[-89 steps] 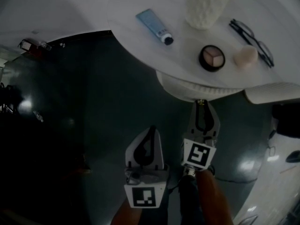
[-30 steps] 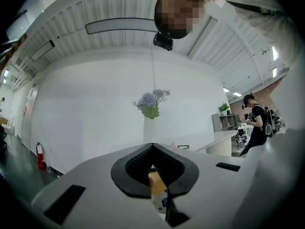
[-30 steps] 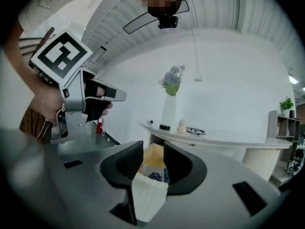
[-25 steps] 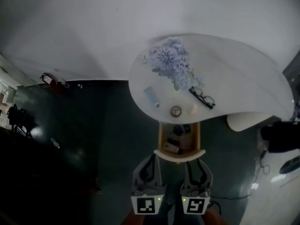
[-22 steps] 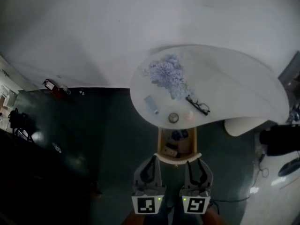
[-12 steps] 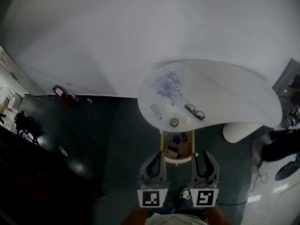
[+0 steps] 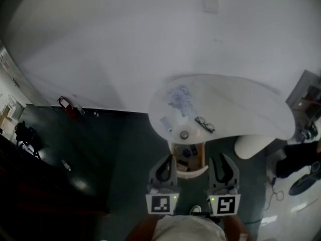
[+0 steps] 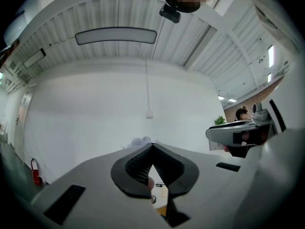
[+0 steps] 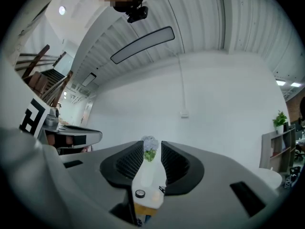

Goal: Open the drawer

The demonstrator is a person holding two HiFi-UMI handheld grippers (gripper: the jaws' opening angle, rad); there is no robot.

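The drawer point(image 7: 187, 155) stands pulled out from under the white oval table point(image 7: 235, 109); its wooden inside holds small items and its white curved front point(image 7: 192, 172) faces me. My left gripper point(image 7: 169, 158) is shut and empty, just left of the drawer front. On the other side, my right gripper point(image 7: 222, 159) is open and empty. In the right gripper view the table point(image 9: 150, 173) and the drawer point(image 9: 143, 210) show between the jaws of that gripper point(image 9: 151, 145). The left gripper point(image 8: 152, 147) shows its tips touching.
On the table are a vase of pale blue flowers point(image 7: 179, 96), a blue tube point(image 7: 165, 123), a round compact point(image 7: 184, 134) and glasses point(image 7: 204, 125). A white stool point(image 7: 250, 145) stands right of the drawer. A fire extinguisher point(image 7: 65, 106) sits by the white wall at left.
The drawer was shut with my right gripper at its front; now it is pulled out. The view has drawn back and up, and both grippers are off the drawer, wider apart.
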